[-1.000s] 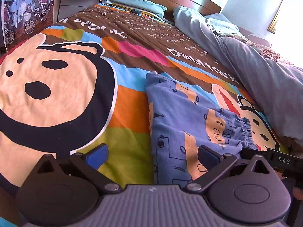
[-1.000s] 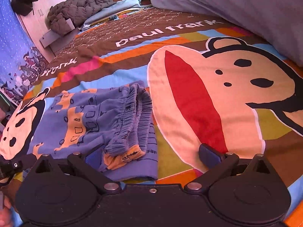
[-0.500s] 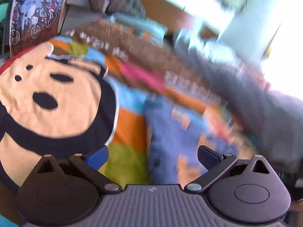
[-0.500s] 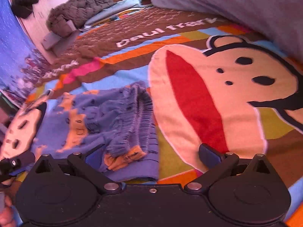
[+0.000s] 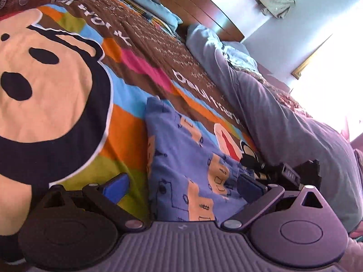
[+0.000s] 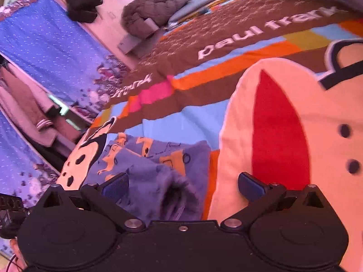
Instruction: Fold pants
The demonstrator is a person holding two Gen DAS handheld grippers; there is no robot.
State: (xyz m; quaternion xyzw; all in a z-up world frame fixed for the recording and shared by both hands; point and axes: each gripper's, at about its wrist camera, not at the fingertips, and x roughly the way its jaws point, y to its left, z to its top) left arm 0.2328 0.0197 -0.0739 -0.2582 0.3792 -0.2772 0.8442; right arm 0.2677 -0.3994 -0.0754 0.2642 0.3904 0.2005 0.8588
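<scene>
The blue pants (image 5: pixel 188 158) with orange patches lie folded on the cartoon bedspread (image 5: pixel 56 86). In the left wrist view my left gripper (image 5: pixel 183 187) is open and empty just above their near edge. The right gripper's black body (image 5: pixel 283 172) shows at the pants' far side. In the right wrist view the pants (image 6: pixel 158 170) lie bunched, waistband nearest. My right gripper (image 6: pixel 182 185) is open and empty over that end. Both views are tilted.
A grey-blue duvet (image 5: pixel 283 117) lies heaped along the bed's right side. Pillows (image 5: pixel 158 13) and a wooden headboard (image 5: pixel 199 6) are at the far end. A grey quilted jacket (image 6: pixel 156 2) and blue curtain (image 6: pixel 45 49) stand beside the bed.
Both grippers have tilted and moved closer over the pants. The pants look more bunched at the waistband end than a second ago. Both grippers stay open.
</scene>
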